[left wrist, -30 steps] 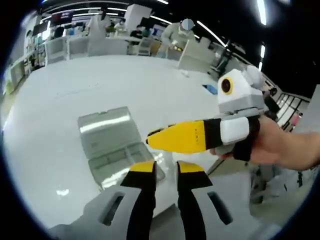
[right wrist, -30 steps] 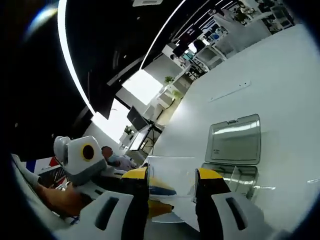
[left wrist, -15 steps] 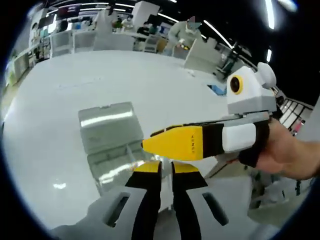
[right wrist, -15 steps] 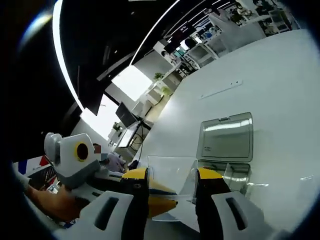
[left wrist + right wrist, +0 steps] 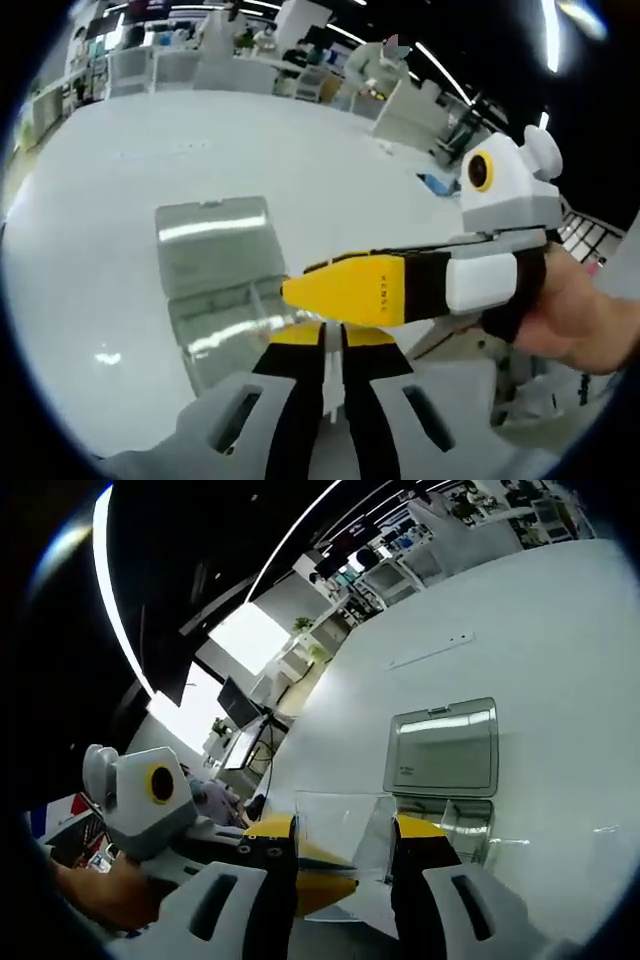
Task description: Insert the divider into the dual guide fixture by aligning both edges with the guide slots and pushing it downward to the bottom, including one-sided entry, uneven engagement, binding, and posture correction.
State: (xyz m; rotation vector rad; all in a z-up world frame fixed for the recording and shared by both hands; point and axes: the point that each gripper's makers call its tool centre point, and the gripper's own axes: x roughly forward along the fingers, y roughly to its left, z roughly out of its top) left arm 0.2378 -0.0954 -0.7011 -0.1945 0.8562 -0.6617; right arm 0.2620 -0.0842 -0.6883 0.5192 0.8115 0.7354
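Observation:
In the right gripper view a clear divider [image 5: 340, 815] spans the space between my right gripper's [image 5: 345, 830] wide-set yellow jaws, which are shut on its two edges. My left gripper [image 5: 335, 888] reaches in from the left, under the divider. In the left gripper view my left gripper [image 5: 332, 338] has its jaws nearly together, with a thin pale sliver of the divider [image 5: 331, 380] pinched between them. The right gripper [image 5: 305, 292] crosses just above them, held by a hand. Beyond both lies the clear guide fixture box [image 5: 225, 325] [image 5: 462, 825] with its lid [image 5: 210, 245] open flat.
The box rests on a wide white table [image 5: 120, 170] [image 5: 560, 640]. A hand [image 5: 585, 320] grips the right gripper, another hand [image 5: 100, 900] the left one. White benches and people stand far behind the table.
The left gripper's jaws have come together from a wide gap to a narrow slit. The right gripper keeps its hold on the divider and has drifted slightly closer to the box.

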